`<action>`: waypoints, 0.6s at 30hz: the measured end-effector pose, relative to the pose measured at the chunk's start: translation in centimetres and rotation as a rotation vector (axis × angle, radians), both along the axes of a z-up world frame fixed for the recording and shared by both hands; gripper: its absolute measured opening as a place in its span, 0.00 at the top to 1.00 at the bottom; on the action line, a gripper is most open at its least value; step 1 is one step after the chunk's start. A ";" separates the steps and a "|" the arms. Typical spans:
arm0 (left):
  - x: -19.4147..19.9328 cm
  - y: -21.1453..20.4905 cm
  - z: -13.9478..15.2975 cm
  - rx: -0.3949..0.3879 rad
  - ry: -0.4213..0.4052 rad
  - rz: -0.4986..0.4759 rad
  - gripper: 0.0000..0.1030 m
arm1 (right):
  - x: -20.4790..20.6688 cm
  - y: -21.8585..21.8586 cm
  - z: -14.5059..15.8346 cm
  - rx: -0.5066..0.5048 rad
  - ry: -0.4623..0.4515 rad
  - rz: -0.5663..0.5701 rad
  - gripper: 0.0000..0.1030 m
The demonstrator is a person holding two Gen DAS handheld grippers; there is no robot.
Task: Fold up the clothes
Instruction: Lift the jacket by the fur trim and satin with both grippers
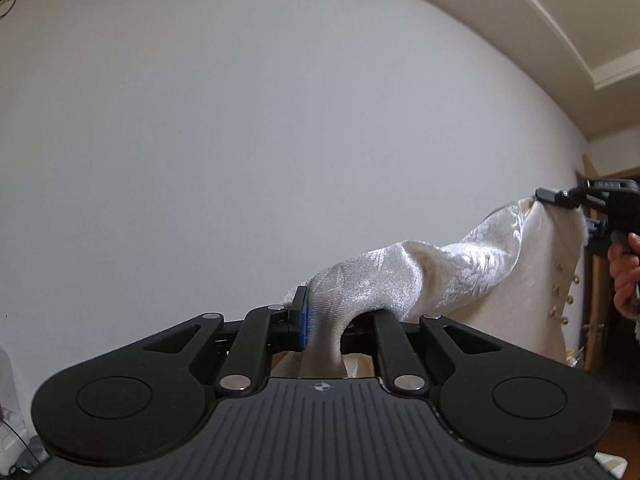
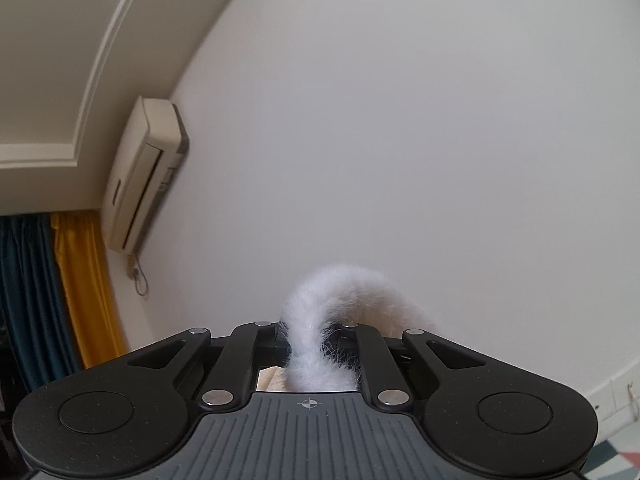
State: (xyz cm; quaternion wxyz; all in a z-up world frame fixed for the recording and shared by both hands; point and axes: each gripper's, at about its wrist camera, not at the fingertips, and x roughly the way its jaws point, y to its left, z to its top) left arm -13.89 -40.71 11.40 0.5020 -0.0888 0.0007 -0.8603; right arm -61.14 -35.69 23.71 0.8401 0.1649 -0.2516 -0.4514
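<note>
A white velvety garment (image 1: 472, 268) with a row of small buttons (image 1: 560, 292) hangs in the air, stretched between both grippers. In the left wrist view my left gripper (image 1: 326, 322) is shut on one bunched end of it; a blue pad (image 1: 305, 320) presses the cloth and the other finger is hidden under the fabric. My right gripper (image 1: 554, 196), held by a hand (image 1: 624, 272), pinches the garment's upper corner at the far right. In the right wrist view that gripper (image 2: 308, 340) is shut on the garment's white fluffy trim (image 2: 340, 292), which arches over the fingers.
A plain white wall (image 1: 280, 140) fills the space ahead of both grippers. An air conditioner (image 2: 148, 176) hangs high on the left, with yellow curtains (image 2: 84, 280) and blue curtains (image 2: 24, 300) below it. A wooden door frame (image 1: 592, 280) stands behind the right gripper.
</note>
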 end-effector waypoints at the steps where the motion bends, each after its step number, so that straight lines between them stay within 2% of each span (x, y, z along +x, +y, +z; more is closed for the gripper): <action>1: 0.5 0.4 0.1 0.014 0.011 -0.015 0.88 | 0.2 0.9 0.1 0.000 -0.002 0.002 0.91; 3: 1.3 1.7 0.6 0.041 0.017 -0.034 0.88 | 0.5 3.2 0.1 0.000 -0.012 -0.003 0.91; 6: 1.6 4.3 0.8 0.007 -0.042 -0.014 0.88 | 1.4 6.8 0.2 -0.058 0.001 0.009 0.91; 8: 1.8 5.5 0.7 0.001 -0.055 -0.038 0.87 | 1.4 8.9 0.9 -0.091 0.012 -0.002 0.91; 10: 2.1 5.8 0.5 0.019 -0.043 -0.084 0.87 | 1.2 9.8 1.8 -0.110 0.015 0.000 0.91; 12: 2.0 5.2 0.0 0.035 -0.044 -0.087 0.87 | 1.0 10.0 2.7 -0.123 0.021 0.008 0.91; 15: 1.5 3.2 -1.4 0.098 -0.041 -0.059 0.87 | 1.4 6.6 2.8 -0.086 0.059 0.003 0.91; 18: 1.1 0.9 -3.4 0.193 -0.047 0.002 0.87 | 1.7 0.5 1.2 0.064 0.058 0.016 0.91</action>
